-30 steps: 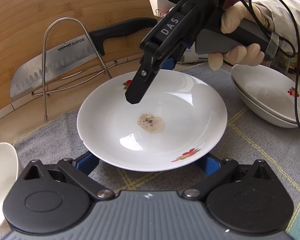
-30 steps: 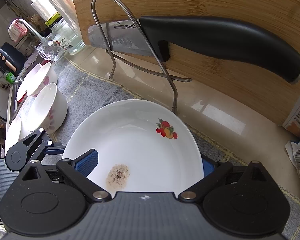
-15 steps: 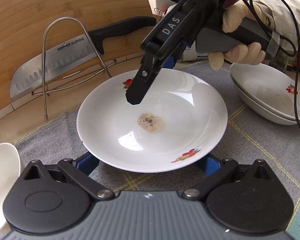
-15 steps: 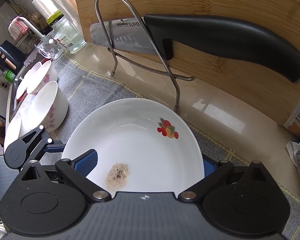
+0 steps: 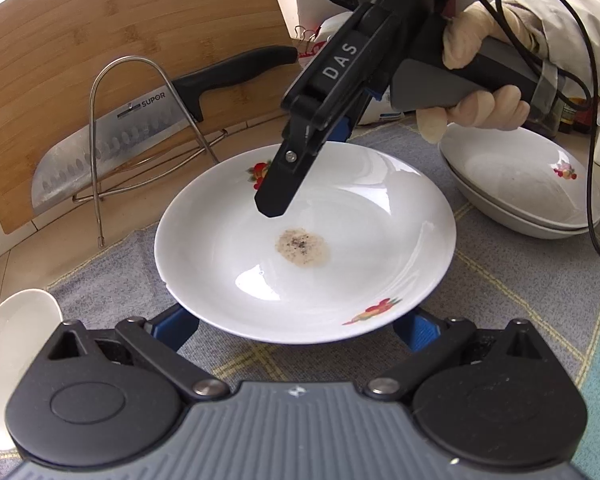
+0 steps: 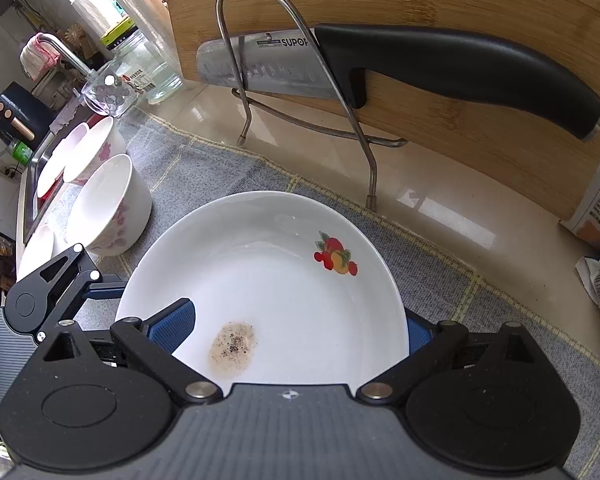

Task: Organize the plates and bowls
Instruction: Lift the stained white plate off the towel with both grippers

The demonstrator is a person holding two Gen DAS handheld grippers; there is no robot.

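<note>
The white plate [image 5: 380, 240] with a brown stain is lying on the grey mat [image 5: 520, 280] near its back edge. The left gripper [image 5: 298, 326] is standing open around the near rim; the right gripper [image 6: 300, 328] is apparently straddling the far rim, open

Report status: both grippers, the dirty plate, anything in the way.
Left gripper open, fingers straddling the plate's near edge. Right gripper open, one finger over the dirty plate, one outside its rim. Stacked plates alongside; knife rack behind.
</note>
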